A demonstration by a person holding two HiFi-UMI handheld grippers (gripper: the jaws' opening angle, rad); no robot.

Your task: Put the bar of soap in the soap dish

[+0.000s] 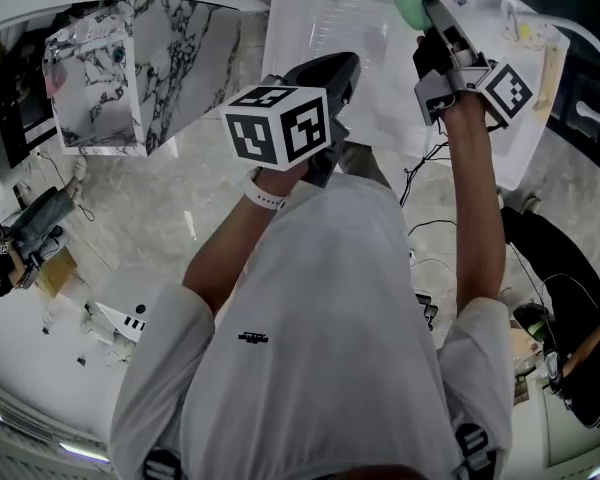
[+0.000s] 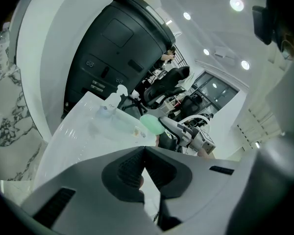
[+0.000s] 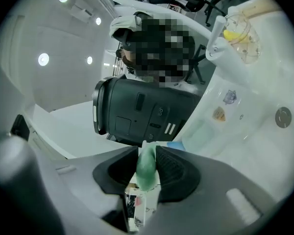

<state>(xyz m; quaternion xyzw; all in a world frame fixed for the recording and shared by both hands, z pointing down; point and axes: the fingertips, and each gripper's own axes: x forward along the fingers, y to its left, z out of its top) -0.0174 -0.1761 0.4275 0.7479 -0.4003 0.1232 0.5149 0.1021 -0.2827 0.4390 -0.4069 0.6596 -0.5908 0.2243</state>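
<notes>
above white basin (image 1: 320,28) on marble floor (image 1: 130,218), right tongs (image 3: 148,156) clamping green soap (image 3: 147,173), left tongs (image 2: 144,153) closed, empty

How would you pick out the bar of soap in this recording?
Start at the white bathtub at the head view's top. Over it the right gripper is shut on the bar of soap. It is a rounded mint-green lump, the only thing pinched between any jaws.

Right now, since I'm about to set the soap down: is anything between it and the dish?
Nothing visible does. The soap is clamped in the right gripper; the pale dish on the white tub lies uncovered beyond it.
</notes>
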